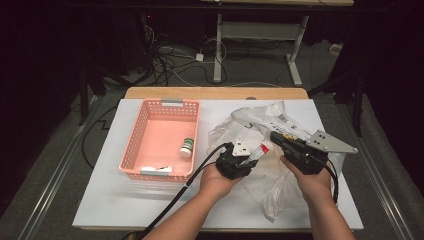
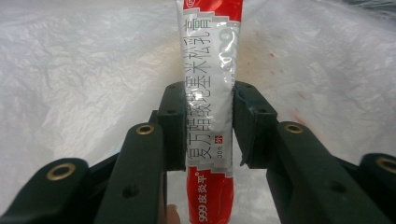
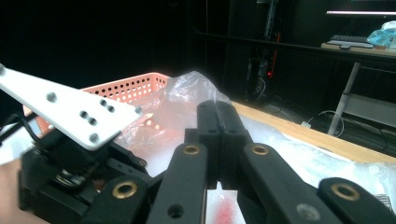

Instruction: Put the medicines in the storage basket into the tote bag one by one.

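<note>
A red and white tube (image 2: 210, 70) with printed characters stands upright between the jaws of my left gripper (image 2: 209, 126), whose pads press on its sides. From above, that left gripper (image 1: 239, 159) holds the tube (image 1: 261, 149) over a crumpled clear plastic bag (image 1: 270, 120). My right gripper (image 1: 278, 137) lies just to the right of it on the bag. In its own view the right gripper (image 3: 218, 108) has its jaws together, with the bag film (image 3: 191, 88) rising from its tips. The left gripper's pale plate (image 3: 70, 112) shows beside it.
A pink perforated basket (image 1: 165, 103) stands on the left half of the white table (image 1: 150, 200). It holds a small white bottle with a green label (image 1: 187, 147) and a flat white item (image 1: 150, 169). A cable trails from the left gripper toward the table's front edge.
</note>
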Motion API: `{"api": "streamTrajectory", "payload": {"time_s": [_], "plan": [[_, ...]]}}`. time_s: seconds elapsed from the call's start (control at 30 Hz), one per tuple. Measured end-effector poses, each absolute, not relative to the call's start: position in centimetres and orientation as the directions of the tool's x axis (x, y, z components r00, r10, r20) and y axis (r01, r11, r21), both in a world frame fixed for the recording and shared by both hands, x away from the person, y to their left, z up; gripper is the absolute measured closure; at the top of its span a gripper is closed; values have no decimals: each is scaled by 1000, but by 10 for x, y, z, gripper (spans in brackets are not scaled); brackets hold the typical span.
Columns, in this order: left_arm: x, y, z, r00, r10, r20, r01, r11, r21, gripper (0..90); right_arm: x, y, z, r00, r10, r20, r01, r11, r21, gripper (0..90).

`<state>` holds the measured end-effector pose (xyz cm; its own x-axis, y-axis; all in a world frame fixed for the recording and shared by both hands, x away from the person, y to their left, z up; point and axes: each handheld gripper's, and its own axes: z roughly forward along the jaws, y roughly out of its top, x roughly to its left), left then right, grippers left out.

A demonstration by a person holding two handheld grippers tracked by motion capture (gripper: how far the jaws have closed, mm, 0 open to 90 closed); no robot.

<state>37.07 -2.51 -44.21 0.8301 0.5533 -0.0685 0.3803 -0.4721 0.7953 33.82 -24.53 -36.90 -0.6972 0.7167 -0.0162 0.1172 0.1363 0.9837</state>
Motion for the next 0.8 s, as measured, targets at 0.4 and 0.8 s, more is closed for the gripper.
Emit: {"api": "streamTrajectory", "payload": {"time_s": [0.4,0.8], "plan": [[386,-40,-456,811,581,-67,394,-458,797,656,337,-247,-367,-695,719,-14,115,130,985,900],[397,-61,-467,811,583,-54,403,-489,774,654,339,-247,-369,-694,720,-13,120,133,984,900]]}}
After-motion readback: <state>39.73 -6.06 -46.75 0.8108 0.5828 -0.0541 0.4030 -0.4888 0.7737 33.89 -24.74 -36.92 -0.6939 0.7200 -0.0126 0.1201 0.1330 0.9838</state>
